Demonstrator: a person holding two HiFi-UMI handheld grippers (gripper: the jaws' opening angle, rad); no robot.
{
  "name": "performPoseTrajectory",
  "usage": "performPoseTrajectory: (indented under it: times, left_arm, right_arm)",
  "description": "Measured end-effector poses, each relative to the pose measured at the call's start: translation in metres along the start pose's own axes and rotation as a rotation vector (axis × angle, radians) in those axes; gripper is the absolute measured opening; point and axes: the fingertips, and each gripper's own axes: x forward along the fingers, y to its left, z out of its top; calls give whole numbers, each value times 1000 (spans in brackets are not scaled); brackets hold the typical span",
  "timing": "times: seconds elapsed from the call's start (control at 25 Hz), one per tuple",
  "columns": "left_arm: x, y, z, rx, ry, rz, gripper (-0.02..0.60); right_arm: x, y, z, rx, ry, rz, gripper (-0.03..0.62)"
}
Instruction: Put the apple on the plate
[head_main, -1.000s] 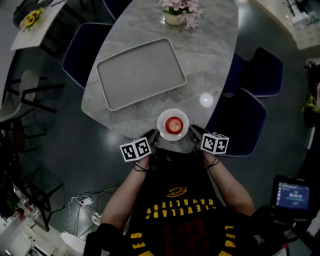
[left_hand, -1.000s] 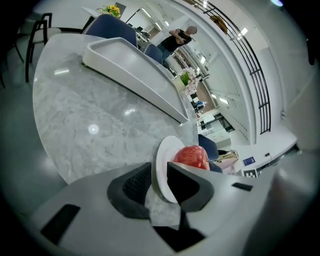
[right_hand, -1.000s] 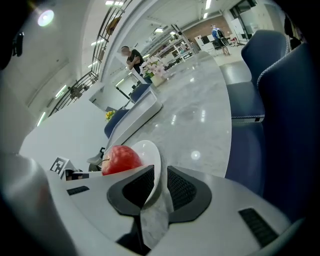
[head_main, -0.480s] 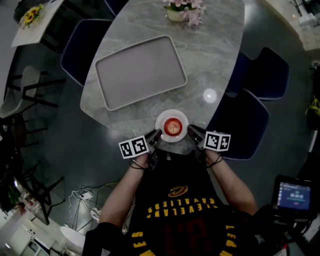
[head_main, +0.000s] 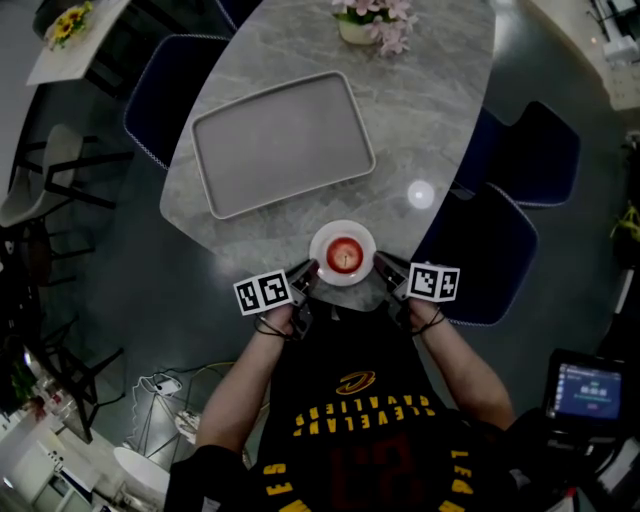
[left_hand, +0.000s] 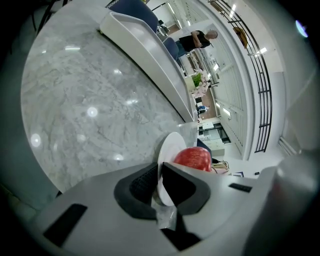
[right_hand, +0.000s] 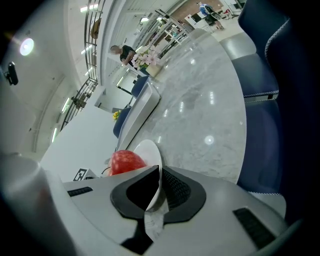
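A: Item one, the fruit?
B: Apple (head_main: 345, 256), red, one. It sits in the middle of the plate (head_main: 360, 234), which is white, round and at the near edge of the marble table (head_main: 430, 110).
A: Item two, the left gripper (head_main: 306, 274)?
B: Jaws drawn nearly together on the plate's left rim, which is pinched edge-on between the pads. The apple shows just past the rim in the left gripper view.
A: The right gripper (head_main: 384, 266)?
B: The same on the opposite rim: jaws closed down to the thickness of the plate, with the apple behind.
A: Is the plate lifted or resting?
B: That cannot be told.
A: Other entries?
B: Tray (head_main: 283, 143), grey, rectangular, further back on the table and well apart from the plate. Pot of pink flowers (head_main: 368, 22) at the far end. Blue chair (head_main: 490, 250) to the right.
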Motion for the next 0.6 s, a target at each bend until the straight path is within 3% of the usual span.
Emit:
performPoseTrajectory:
  times: [0.6]
  left_arm:
    - [-6,-10,6,-30,-49,-17,29]
  right_arm:
    - [-3,11,11,19,40,42,26]
